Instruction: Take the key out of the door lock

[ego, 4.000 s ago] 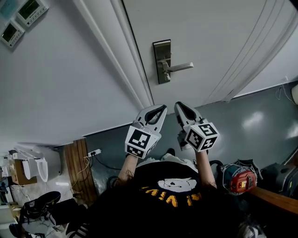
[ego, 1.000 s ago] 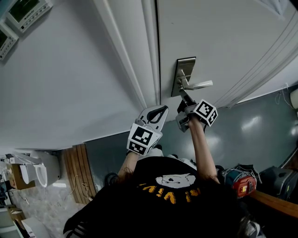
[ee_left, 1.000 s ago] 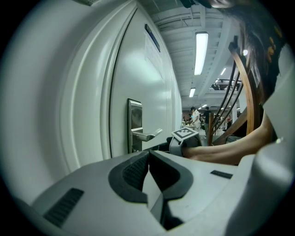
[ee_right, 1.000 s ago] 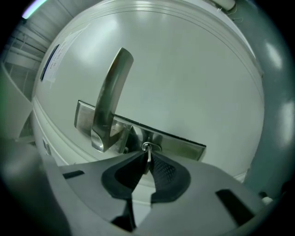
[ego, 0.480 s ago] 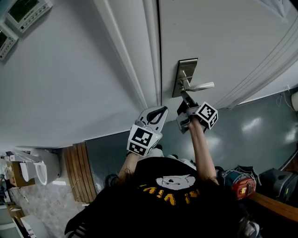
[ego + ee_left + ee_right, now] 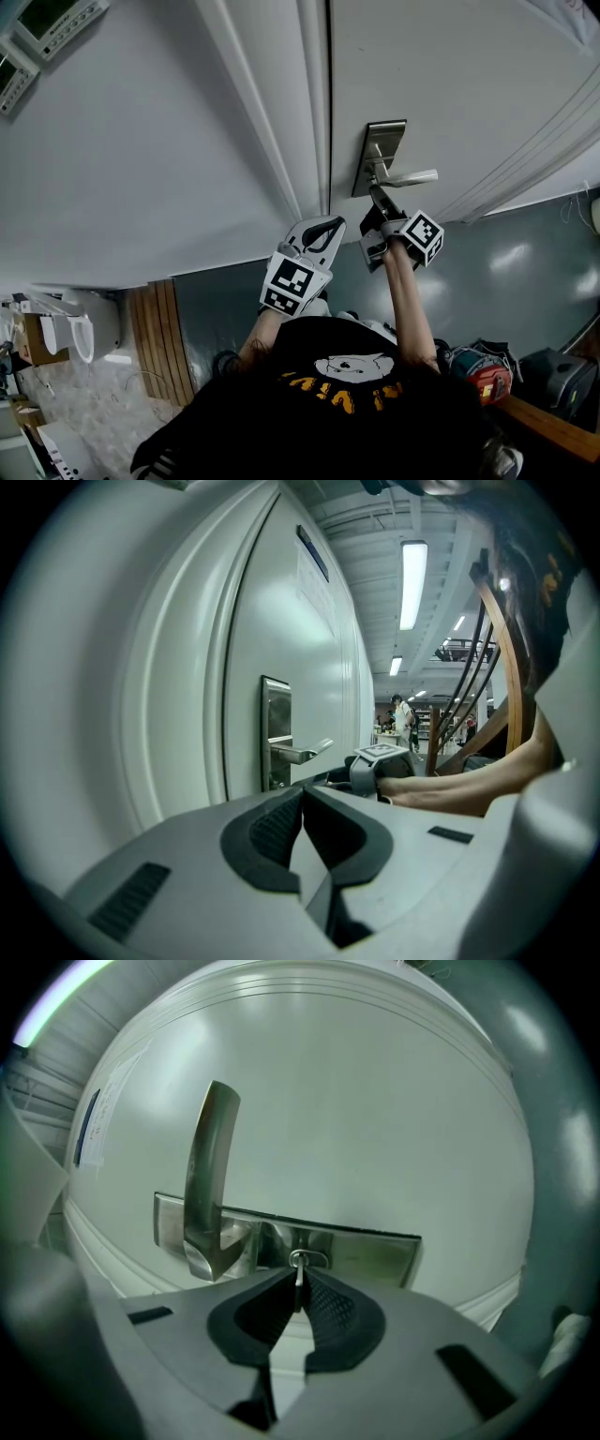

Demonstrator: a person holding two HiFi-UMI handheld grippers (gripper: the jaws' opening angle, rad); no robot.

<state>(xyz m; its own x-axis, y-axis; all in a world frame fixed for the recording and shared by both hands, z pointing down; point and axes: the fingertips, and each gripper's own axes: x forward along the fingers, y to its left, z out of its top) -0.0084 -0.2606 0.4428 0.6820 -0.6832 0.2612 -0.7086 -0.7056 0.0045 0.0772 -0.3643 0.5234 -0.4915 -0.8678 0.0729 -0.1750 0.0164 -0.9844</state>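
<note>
**Head view:** The plate (image 6: 382,141) sits on the door (image 6: 469,75), with its handle (image 6: 412,176) pointing right. The right gripper (image 6: 374,195) reaches up to the plate's lower end, just under the handle (the key is too small to make out from here). The left gripper (image 6: 329,223) hangs below and to the left of the plate, short of it.

**Left gripper view:** This gripper's fingers (image 6: 272,827) lie together with nothing between them. The plate stands ahead on the door. The right gripper is just to the right of the plate, under the handle, with the person's arm (image 6: 469,787) stretched out behind it.

**Right gripper view:** The key (image 6: 298,1274) sticks out of the plate beside the root of the handle, still seated in the lock. The fingers (image 6: 328,1305) have just been closing. They now clamp the key's outer end from both sides, with their tips close to the plate.
</note>
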